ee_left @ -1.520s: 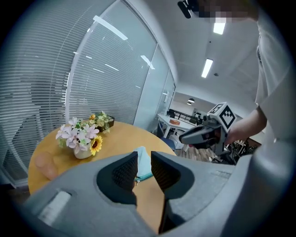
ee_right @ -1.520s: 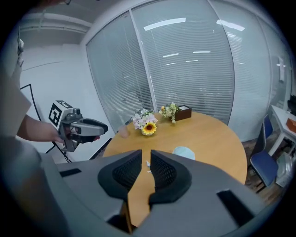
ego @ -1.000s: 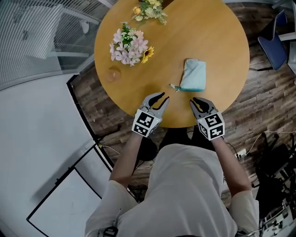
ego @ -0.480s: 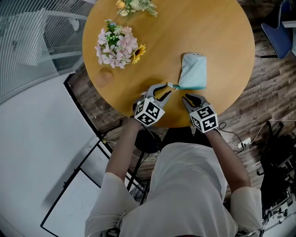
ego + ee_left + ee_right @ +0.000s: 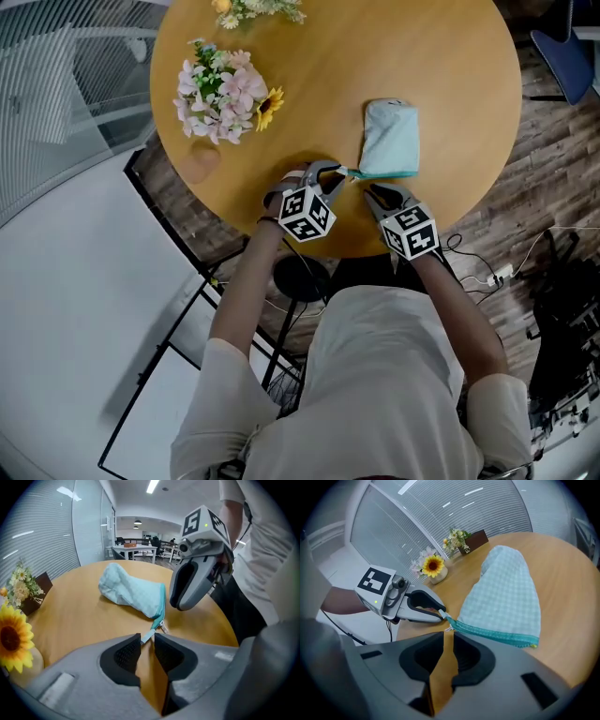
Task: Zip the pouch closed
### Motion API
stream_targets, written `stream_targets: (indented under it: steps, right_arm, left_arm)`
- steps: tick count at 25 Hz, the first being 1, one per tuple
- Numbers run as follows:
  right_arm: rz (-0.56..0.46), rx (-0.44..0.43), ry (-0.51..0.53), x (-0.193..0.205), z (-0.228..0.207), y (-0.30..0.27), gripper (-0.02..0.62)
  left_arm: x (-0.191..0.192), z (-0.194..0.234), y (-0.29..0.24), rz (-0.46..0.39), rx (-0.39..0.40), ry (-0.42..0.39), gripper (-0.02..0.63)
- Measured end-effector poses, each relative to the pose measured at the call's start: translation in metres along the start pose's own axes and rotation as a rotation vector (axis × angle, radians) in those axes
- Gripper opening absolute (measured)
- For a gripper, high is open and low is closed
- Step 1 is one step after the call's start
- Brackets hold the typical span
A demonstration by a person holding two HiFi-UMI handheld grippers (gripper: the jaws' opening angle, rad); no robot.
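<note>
Pouch [image 5: 391,138] lies on table [image 5: 441,56] near the person's edge, zip side toward both grippers, left gripper [image 5: 147,641] jaws pinching its zip-end tab [image 5: 149,635], right gripper [image 5: 448,637] jaws slightly apart, empty, just beside the zip.

Bright, even office light is filling all three views.
Ceiling strip lights [image 5: 152,485] are glaring white, with reflections streaking the glass wall [image 5: 454,508]. The left gripper [image 5: 335,173] is casting a soft shadow on the table [image 5: 441,56]. Both gripper views are bowing at the edges and darkening into round vignettes; the pouch [image 5: 136,592] is showing sharp.
</note>
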State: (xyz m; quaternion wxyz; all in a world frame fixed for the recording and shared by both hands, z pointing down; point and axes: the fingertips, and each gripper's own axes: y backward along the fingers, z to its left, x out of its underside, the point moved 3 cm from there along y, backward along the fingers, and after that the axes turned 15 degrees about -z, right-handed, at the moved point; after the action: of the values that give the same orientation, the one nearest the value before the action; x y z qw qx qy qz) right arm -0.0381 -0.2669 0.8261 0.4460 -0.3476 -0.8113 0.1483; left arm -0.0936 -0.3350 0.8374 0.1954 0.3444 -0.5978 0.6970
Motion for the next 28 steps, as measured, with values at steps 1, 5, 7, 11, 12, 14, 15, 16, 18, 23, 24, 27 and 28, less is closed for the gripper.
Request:
stream_targets:
  steps: [1, 5, 7, 11, 12, 14, 15, 16, 18, 23, 24, 27, 28]
  right_arm:
    - [0.002, -0.004, -0.011, 0.002, 0.0, -0.002, 0.057]
    - [0.003, 0.002, -0.06, 0.008, -0.002, -0.009, 0.058]
    - [0.0, 0.018, -0.083, 0.01, -0.004, -0.011, 0.064]
    - [-0.011, 0.05, -0.092, 0.014, -0.007, -0.012, 0.069]
    - [-0.013, 0.06, -0.086, 0.014, -0.008, -0.012, 0.069]
    - [-0.013, 0.081, -0.072, 0.014, -0.01, -0.013, 0.069]
    - [-0.009, 0.093, -0.065, 0.015, -0.011, -0.014, 0.069]
    - [-0.005, 0.108, -0.054, 0.015, -0.012, -0.016, 0.069]
    - [0.004, 0.139, -0.015, 0.017, -0.014, -0.017, 0.067]
    - [0.012, 0.186, 0.052, 0.019, -0.018, -0.015, 0.011]
    - [0.01, 0.182, 0.045, 0.019, -0.019, -0.014, 0.008]
    - [0.005, 0.156, 0.039, 0.017, -0.019, -0.007, 0.006]
    - [0.003, 0.144, 0.04, 0.016, -0.019, -0.003, 0.005]
  left_arm:
    - [0.001, 0.0, -0.002, 0.006, 0.007, -0.005, 0.093]
    - [0.0, -0.003, -0.007, -0.007, 0.022, 0.023, 0.052]
    - [-0.001, -0.005, -0.007, -0.021, 0.026, 0.051, 0.041]
    - [-0.002, -0.01, -0.007, -0.039, 0.035, 0.094, 0.038]
    - [-0.003, -0.011, -0.007, -0.043, 0.036, 0.104, 0.038]
    - [-0.003, -0.012, -0.008, -0.05, 0.038, 0.128, 0.038]
    - [-0.003, -0.013, -0.008, -0.055, 0.038, 0.141, 0.038]
    - [-0.003, -0.013, -0.008, -0.061, 0.038, 0.153, 0.037]
    - [-0.006, -0.015, -0.008, -0.074, 0.039, 0.179, 0.035]
    - [-0.011, -0.02, -0.01, -0.096, 0.045, 0.223, 0.031]
    - [-0.012, -0.021, -0.01, -0.095, 0.046, 0.224, 0.031]
    - [-0.017, -0.023, -0.009, -0.095, 0.05, 0.226, 0.027]
    - [-0.019, -0.024, -0.008, -0.097, 0.052, 0.233, 0.026]
